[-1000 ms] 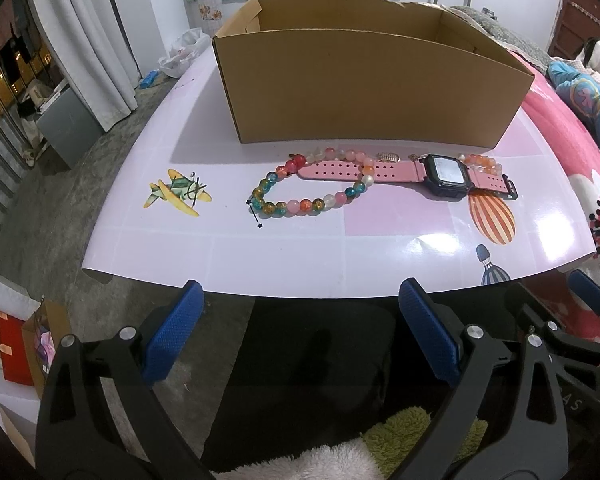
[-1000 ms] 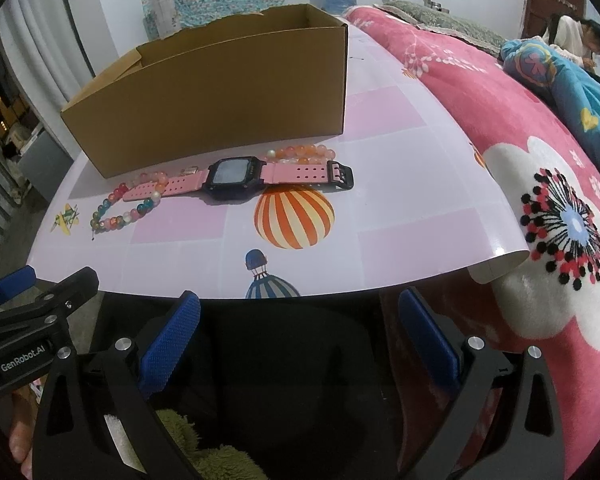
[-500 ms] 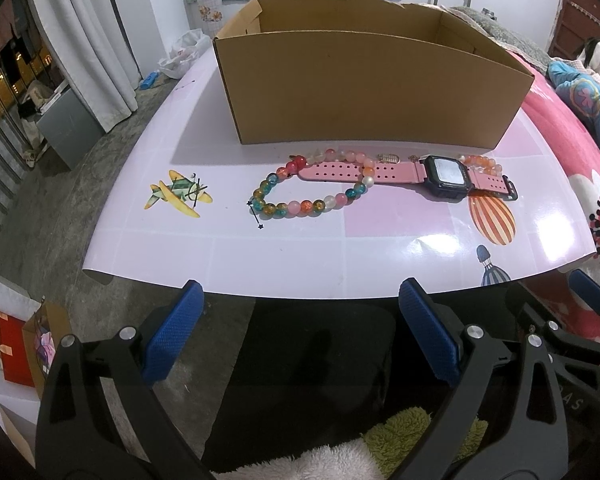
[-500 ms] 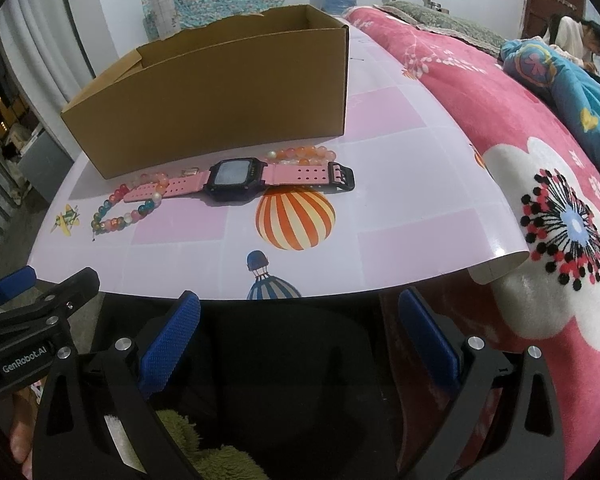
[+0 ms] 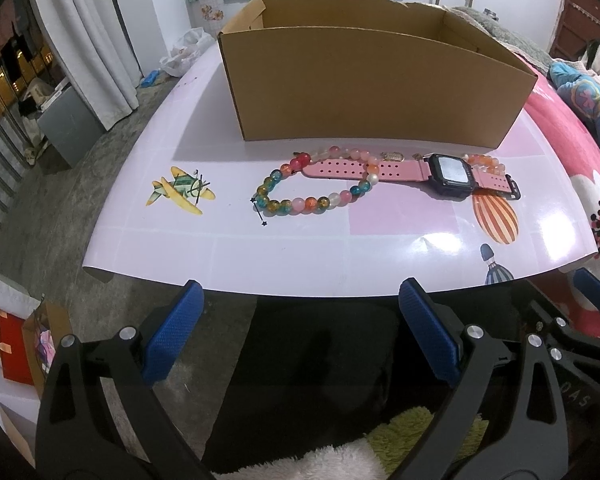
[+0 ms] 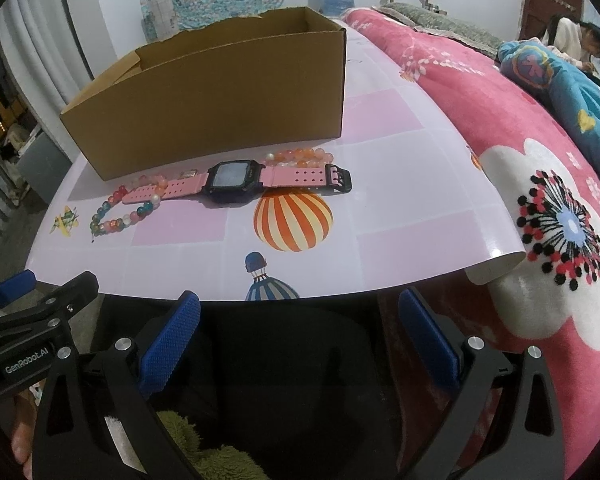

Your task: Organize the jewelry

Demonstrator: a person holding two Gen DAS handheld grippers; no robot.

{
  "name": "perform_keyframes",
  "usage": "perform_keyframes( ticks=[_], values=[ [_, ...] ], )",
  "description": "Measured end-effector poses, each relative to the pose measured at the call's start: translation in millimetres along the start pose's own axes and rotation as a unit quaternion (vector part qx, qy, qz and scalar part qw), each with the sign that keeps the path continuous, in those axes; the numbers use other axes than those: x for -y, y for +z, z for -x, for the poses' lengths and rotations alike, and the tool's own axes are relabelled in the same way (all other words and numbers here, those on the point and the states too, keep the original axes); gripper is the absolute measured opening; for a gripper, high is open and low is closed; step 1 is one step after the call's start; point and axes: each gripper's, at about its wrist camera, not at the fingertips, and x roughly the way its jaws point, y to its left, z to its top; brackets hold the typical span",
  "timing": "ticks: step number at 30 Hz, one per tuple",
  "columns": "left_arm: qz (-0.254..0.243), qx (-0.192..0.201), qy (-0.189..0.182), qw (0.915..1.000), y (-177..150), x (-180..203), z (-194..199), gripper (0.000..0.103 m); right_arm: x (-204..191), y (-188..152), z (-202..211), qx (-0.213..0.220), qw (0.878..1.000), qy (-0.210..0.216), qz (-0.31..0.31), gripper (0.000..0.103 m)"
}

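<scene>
Both the left gripper point(image 5: 300, 332) and the right gripper point(image 6: 300, 332) are held with jaws spread wide and empty, short of the near edge of the pink mat point(image 5: 300, 248). A beaded bracelet point(image 5: 312, 188) and a pink watch point(image 5: 440, 172) are laid mid-mat, overlapping, just before the cardboard box point(image 5: 372, 92) at the far edge.

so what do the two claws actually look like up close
Both match: the left claw and right claw have black plastic arms with triangular cut-outs, silver screws, and textured blue pads. In the right wrist view, the left claw's side reads "GenRobot.AI" in white.
</scene>
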Motion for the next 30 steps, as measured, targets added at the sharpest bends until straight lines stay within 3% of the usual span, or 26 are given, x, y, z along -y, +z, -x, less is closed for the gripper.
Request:
perform_keyframes(
  ticks=[12, 19, 24, 30],
  values=[
    [-0.005, 0.015, 0.0, 0.9999, -3.0, -12.5, -7.7, 0.095, -2.0, 2.5, 3.4, 0.016, 1.0, -0.024, 0.004, 0.097],
    [-0.004, 0.022, -0.01, 0.9997, 5.0, -31.8, -13.9, 0.095, -2.5, 16.1, 9.9, 0.04, 0.999, 0.019, -0.003, 0.097],
    [-0.03, 0.044, -0.048, 0.9974, 16.1, -43.3, -13.3, 0.095, -17.0, 35.6, 9.0, 0.046, 0.996, 0.076, 0.002, 0.097],
    [-0.052, 0.071, -0.15, 0.9847, 22.7, -60.3, -15.8, 0.095, -52.6, 58.1, 2.8, 0.047, 0.989, 0.137, 0.028, 0.093]
  ],
)
